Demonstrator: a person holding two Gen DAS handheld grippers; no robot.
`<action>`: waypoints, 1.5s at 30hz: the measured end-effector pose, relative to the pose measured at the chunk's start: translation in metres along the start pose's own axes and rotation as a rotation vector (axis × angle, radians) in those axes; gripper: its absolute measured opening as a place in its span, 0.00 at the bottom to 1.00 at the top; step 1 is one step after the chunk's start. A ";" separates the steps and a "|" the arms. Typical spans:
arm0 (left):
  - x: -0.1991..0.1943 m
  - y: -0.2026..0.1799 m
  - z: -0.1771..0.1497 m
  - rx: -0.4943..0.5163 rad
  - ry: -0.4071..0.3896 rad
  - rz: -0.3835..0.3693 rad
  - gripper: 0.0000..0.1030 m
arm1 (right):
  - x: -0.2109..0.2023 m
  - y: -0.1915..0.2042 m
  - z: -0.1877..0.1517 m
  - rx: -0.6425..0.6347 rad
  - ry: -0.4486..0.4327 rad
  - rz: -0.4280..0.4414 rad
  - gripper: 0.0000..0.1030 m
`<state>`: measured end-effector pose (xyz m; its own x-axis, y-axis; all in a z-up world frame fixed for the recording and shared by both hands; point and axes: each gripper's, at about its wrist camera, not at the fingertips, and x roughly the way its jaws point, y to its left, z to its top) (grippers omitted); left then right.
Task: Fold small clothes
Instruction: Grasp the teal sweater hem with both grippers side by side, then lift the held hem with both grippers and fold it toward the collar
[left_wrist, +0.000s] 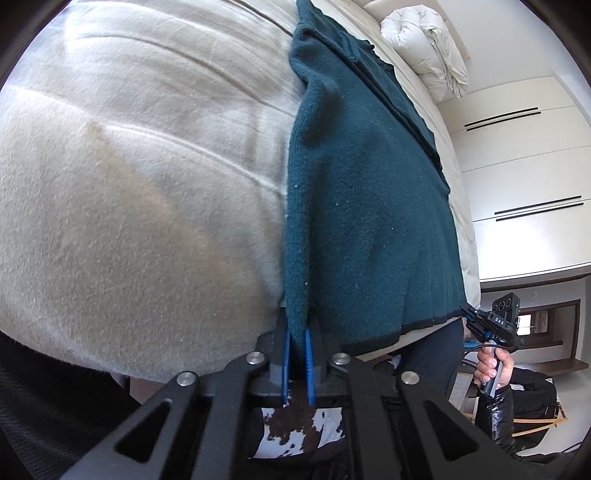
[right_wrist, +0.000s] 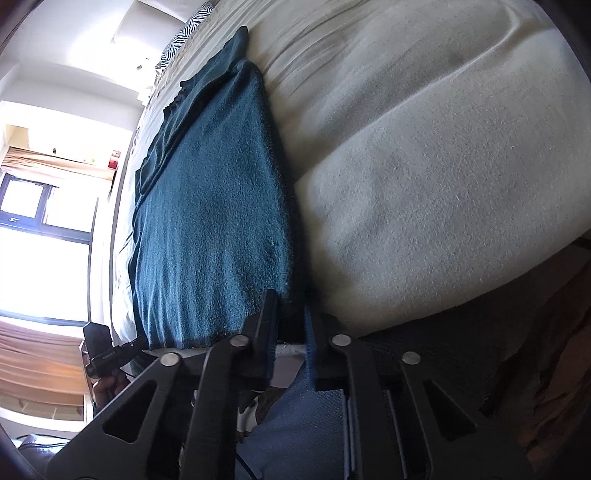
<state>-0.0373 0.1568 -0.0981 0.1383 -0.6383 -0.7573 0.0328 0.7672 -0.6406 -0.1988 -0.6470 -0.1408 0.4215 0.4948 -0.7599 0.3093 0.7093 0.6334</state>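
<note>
A dark teal knit garment (left_wrist: 365, 206) lies stretched out on a cream bed cover (left_wrist: 129, 192). My left gripper (left_wrist: 297, 332) is shut on one bottom corner of the garment at the bed's near edge. My right gripper (right_wrist: 290, 317) is closed on the garment's other bottom corner (right_wrist: 221, 221). The right gripper also shows in the left wrist view (left_wrist: 491, 321) at the garment's hem, held in a hand. The left gripper shows in the right wrist view (right_wrist: 110, 354) at the far hem corner.
A white rolled duvet (left_wrist: 424, 48) lies at the head of the bed. White wardrobe doors (left_wrist: 524, 158) stand to one side. A bright window (right_wrist: 40, 229) and a zebra-print pillow (right_wrist: 184, 37) are on the other side. The person's legs are below the grippers.
</note>
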 end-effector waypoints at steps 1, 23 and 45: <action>-0.001 0.000 0.000 0.004 -0.001 0.000 0.07 | -0.001 0.000 0.000 -0.005 -0.003 -0.003 0.08; -0.033 -0.006 0.022 -0.047 -0.139 -0.292 0.06 | -0.031 0.045 0.021 -0.040 -0.154 0.162 0.07; -0.062 -0.019 0.104 -0.094 -0.289 -0.435 0.06 | -0.036 0.121 0.118 -0.061 -0.329 0.251 0.07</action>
<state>0.0564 0.1878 -0.0258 0.3997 -0.8423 -0.3616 0.0605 0.4178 -0.9065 -0.0761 -0.6381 -0.0203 0.7306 0.4760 -0.4896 0.1156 0.6204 0.7757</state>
